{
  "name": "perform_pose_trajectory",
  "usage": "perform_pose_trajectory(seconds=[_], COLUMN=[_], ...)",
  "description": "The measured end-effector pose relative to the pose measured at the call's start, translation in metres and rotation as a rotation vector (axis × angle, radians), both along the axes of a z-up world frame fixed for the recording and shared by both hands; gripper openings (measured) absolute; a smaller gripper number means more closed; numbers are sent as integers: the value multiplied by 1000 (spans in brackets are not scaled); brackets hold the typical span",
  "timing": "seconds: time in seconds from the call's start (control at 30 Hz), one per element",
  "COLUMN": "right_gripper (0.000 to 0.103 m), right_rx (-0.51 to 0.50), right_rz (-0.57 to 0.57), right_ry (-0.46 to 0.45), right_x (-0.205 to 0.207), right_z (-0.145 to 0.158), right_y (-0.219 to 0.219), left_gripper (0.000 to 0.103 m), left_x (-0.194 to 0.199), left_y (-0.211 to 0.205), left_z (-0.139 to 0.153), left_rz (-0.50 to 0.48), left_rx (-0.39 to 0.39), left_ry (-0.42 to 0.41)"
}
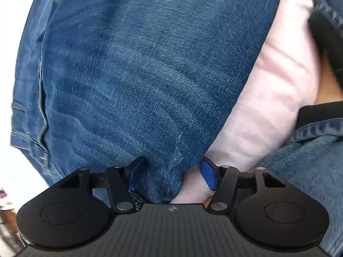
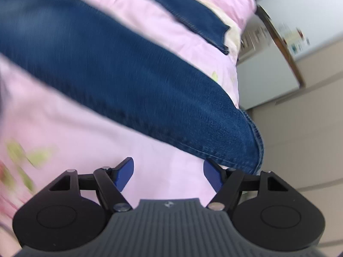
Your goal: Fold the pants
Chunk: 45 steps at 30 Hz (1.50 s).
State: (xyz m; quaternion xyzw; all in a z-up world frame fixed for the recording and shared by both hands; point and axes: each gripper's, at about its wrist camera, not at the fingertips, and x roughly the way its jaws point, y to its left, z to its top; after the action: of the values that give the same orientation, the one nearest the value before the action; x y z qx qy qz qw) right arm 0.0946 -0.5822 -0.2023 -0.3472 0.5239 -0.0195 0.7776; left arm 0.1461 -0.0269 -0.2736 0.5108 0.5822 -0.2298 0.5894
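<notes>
Blue denim pants [image 1: 139, 75] lie on a pink bed sheet [image 1: 272, 98] and fill most of the left wrist view. My left gripper [image 1: 171, 173] is open, its blue fingers [image 1: 137, 171] straddling the near edge of the denim, with cloth between them. In the right wrist view two pant legs [image 2: 133, 79] run across the pink sheet [image 2: 81, 141]; the near leg's hem [image 2: 255, 141] lies by the bed's edge. My right gripper [image 2: 169, 173] is open and empty, just above the sheet beside that hem.
The person's denim sleeve with a black cuff [image 1: 317, 128] shows at right in the left wrist view. The bed edge [image 2: 238, 81] drops to a pale floor [image 2: 300, 150]; a wooden-edged piece of furniture [image 2: 283, 42] stands beyond. The sheet has green leaf prints [image 2: 27, 156].
</notes>
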Motion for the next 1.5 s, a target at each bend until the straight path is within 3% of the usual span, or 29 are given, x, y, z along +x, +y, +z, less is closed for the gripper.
perform_pose_trajectory(seconds=[0.1,0.17,0.27,0.37,0.43,0.5,0.57,0.63,0.73,0.9,1.13,1.3,1.5], right_gripper=[67,67,67,67,64,45,8,5,3,3,2,1,1], right_rx=[-93,-173,-265,-330,-364,-424,-481,-498,-477,-416,-364,-398,-459], right_rz=[42,69,141,246,275,269,254,271,232,108,-30,-58,-40], right_ry=[-9,-37,-76,-79,-98,-120,-86,-72,-151,-305,-449,-423,-313], right_x=[-1,0,-3,-7,-7,-2,2,-3,-4,21,102,180,283], right_z=[-18,-29,-39,-50,-54,-59,-67,-68,-48,12,92,114,91], right_y=[-10,-19,-27,-28,-33,-40,-49,-46,-47,-49,-39,-29,-8], left_gripper=[40,17,10,9,9,9,9,9,9,9,9,9,9], left_x=[-13,-18,-18,-13,-7,-6,-3,-1,1,6,31,81,177], left_y=[-2,2,19,41,44,46,47,52,49,58,69,72,73], left_z=[-3,3,32,68,90,105,116,124,135,156,190,203,185], left_rz=[-7,15,137,261,296,310,319,335,351,376,381,363,387], left_rx=[33,9,-116,-237,-277,-295,-302,-322,-340,-384,-426,-393,-328], left_ry=[-55,-103,-170,-228,-271,-312,-340,-359,-390,-453,-519,-536,-511])
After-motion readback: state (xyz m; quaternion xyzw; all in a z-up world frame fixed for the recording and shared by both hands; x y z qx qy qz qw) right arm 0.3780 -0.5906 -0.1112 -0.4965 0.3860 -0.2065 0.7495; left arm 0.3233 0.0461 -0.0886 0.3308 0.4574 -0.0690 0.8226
